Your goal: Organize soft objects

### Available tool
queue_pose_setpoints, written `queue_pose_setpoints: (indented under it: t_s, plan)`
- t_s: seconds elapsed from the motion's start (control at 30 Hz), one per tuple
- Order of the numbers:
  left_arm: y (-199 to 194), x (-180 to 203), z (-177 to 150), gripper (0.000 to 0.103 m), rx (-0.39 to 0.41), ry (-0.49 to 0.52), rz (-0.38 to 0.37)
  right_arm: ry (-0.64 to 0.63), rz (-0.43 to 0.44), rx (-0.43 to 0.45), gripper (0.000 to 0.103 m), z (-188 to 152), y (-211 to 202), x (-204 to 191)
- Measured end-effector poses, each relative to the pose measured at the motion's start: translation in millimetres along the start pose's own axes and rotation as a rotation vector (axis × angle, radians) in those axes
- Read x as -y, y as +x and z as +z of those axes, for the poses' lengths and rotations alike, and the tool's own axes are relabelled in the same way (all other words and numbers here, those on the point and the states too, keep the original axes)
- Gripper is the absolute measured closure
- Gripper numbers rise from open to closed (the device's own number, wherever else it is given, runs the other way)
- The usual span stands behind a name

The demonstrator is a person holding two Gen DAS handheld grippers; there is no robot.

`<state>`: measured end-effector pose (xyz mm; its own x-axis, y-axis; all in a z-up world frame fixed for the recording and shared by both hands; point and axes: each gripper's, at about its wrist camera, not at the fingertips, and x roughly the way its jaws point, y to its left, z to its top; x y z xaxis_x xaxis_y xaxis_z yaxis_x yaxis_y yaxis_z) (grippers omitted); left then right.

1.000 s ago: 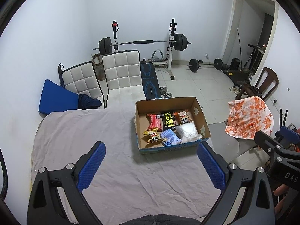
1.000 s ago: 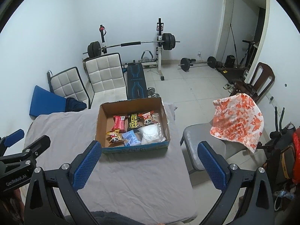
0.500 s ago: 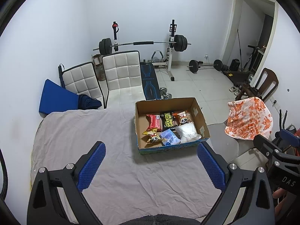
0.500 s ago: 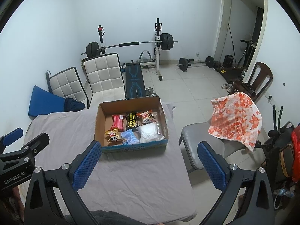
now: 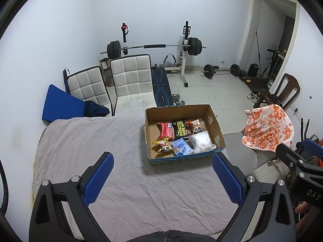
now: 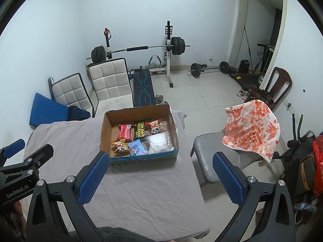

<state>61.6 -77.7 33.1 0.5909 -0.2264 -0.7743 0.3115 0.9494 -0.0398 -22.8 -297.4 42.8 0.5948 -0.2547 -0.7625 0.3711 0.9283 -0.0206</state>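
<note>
Room: white-walled home gym with a tiled floor, seen from two wrist cameras held above a table draped in a grey cloth (image 5: pixel 84 141).
Table edges: the cloth is seen running to the far edge by two white padded chairs (image 5: pixel 131 80) and to the right edge just past the box; broad bare cloth lies left of and in front of the box.
Cardboard box (image 5: pixel 217 129): set open-topped on the right half of the table, its right wall close to the table's right edge.
Box contents: a red packet (image 5: pixel 166 130), a black shoe-shine pack (image 5: pixel 180 128), two panda snack packets (image 5: pixel 164 145), a blue pouch (image 5: pixel 182 146) and a white soft bag (image 5: pixel 201 142) are laid together on the box floor.
Left gripper (image 5: pixel 162 176): held over the near cloth, jaws spread wide, nothing between the blue pads (image 5: pixel 99 178).
Right gripper (image 6: pixel 159 174): held over the table's near right corner, jaws likewise wide apart and empty; its right finger hangs past the table edge.
Beside the table: a grey seat (image 6: pixel 210 151) draped with an orange-patterned towel (image 6: pixel 252 129) stands just off the right edge.
Open room: clear tiles are seen beyond, bounded by a barbell rack (image 6: pixel 141 48) at the back wall.
</note>
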Motion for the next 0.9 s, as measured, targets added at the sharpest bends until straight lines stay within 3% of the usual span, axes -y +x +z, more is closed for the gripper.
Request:
queue_pose_setpoints:
  t_s: [0.9]
  plan:
    - [-5.8,7.6,-0.8,0.003,0.015,-0.022,-0.003,0.001,0.010,0.002,0.000,2.1,-4.0,0.9]
